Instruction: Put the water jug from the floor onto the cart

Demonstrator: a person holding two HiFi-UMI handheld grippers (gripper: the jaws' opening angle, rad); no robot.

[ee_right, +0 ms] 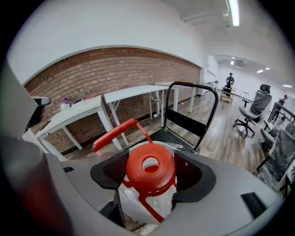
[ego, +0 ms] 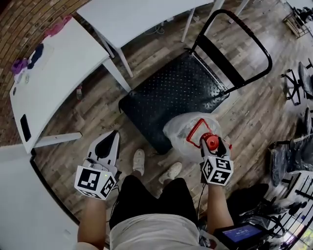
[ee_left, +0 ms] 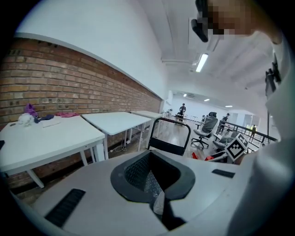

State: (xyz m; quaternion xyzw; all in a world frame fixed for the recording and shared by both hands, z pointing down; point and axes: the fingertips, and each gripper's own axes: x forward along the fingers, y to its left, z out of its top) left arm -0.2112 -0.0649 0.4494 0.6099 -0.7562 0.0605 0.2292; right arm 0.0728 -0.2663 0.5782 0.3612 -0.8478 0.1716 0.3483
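One water jug (ego: 185, 130), wrapped in clear plastic, sits at the near corner of one black platform cart (ego: 168, 90). Whether its base rests on the floor (ego: 254, 112) or hangs above it cannot be told. It has one red cap (ee_right: 150, 167) and one red carry handle (ee_right: 112, 134). The right gripper (ego: 212, 143) has its fingers clamped on either side of that cap. The left gripper (ego: 115, 135) is well apart from the jug, its fingers pressed together on nothing. Each gripper carries one cube of square black-and-white markers. Two white benches (ego: 56, 73) (ego: 137, 14) stand beyond the cart. Two pale shoes (ego: 139, 161) (ego: 171, 172) show between the grippers.
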